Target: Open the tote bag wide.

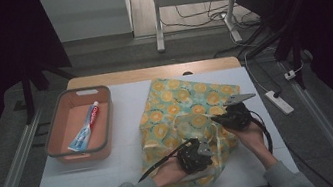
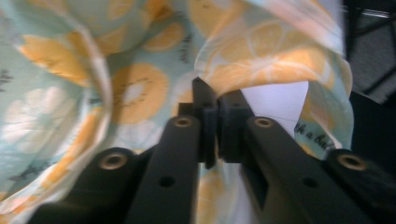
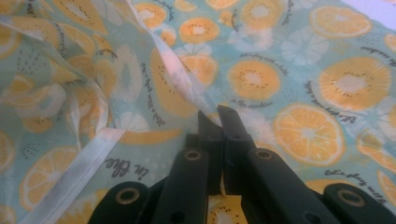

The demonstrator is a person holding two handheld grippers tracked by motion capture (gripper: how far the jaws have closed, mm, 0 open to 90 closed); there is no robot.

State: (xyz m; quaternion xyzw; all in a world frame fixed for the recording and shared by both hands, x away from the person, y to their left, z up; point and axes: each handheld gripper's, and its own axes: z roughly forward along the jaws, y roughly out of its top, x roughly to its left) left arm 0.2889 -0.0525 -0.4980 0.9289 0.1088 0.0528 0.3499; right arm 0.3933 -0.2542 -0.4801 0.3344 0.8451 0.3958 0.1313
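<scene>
A teal cloth printed with orange slices (image 1: 181, 106) lies rumpled over the right half of the white table, its near part bunched between the two hands. My left gripper (image 1: 207, 146) is at the cloth's near edge. In the left gripper view its jaws (image 2: 215, 100) are shut on a raised fold of the cloth (image 2: 135, 88), with white table showing under the lifted part. My right gripper (image 1: 218, 120) sits a little farther back and to the right. Its jaws (image 3: 217, 116) are shut on the cloth (image 3: 299, 84) where a pale hem (image 3: 173, 65) runs into the tips.
An orange basket (image 1: 105, 133) stands at the table's left and holds a toothpaste tube (image 1: 86, 126). Bare white tabletop (image 1: 82, 182) lies in front of the basket. A wooden edge (image 1: 151, 72) runs along the table's far side. A power strip (image 1: 279, 101) lies on the floor to the right.
</scene>
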